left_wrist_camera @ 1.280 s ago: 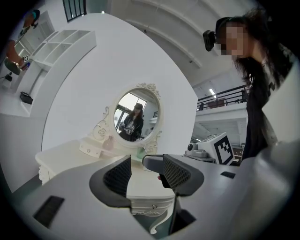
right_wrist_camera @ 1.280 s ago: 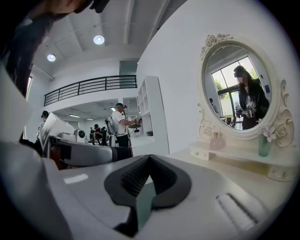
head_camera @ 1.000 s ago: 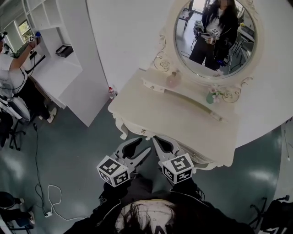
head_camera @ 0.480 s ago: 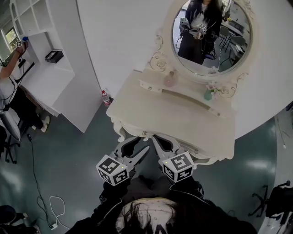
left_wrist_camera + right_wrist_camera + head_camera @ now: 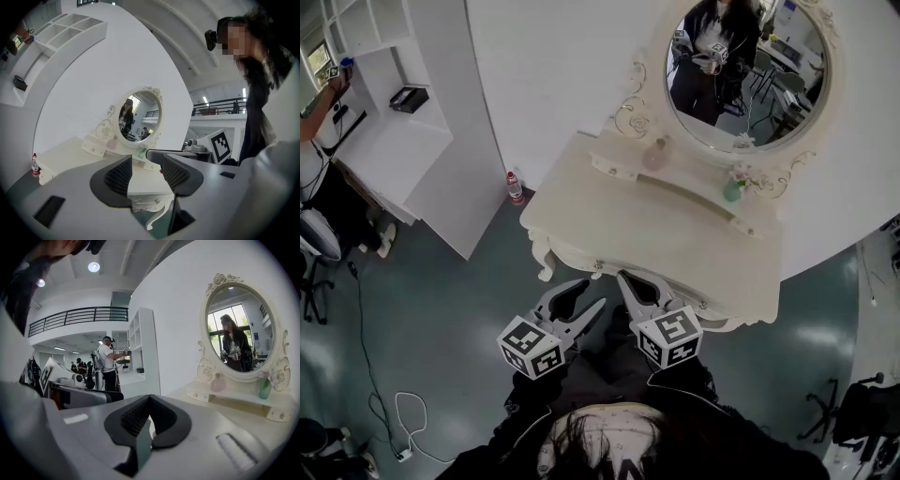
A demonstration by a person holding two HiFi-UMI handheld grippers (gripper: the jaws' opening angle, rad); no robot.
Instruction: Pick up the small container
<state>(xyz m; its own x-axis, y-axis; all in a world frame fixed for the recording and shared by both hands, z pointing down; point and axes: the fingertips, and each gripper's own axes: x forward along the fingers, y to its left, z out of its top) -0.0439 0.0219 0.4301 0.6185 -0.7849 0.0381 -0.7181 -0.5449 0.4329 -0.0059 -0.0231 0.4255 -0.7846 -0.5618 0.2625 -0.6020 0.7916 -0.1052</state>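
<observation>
The cream dressing table (image 5: 675,234) fills the frame's centre in the head view. Its curved front edge lies just above both grippers, and open floor (image 5: 441,309) spreads to the lower left. The left gripper (image 5: 592,296) is held low by the person's body, jaws apart and empty. The right gripper (image 5: 624,278) beside it is closed on nothing. The small pink container (image 5: 655,155) stands under the mirror (image 5: 741,75), upper centre, well apart from both. A green vase (image 5: 731,191) stands to its right, and a bottle (image 5: 515,187) is on the floor left of the table.
</observation>
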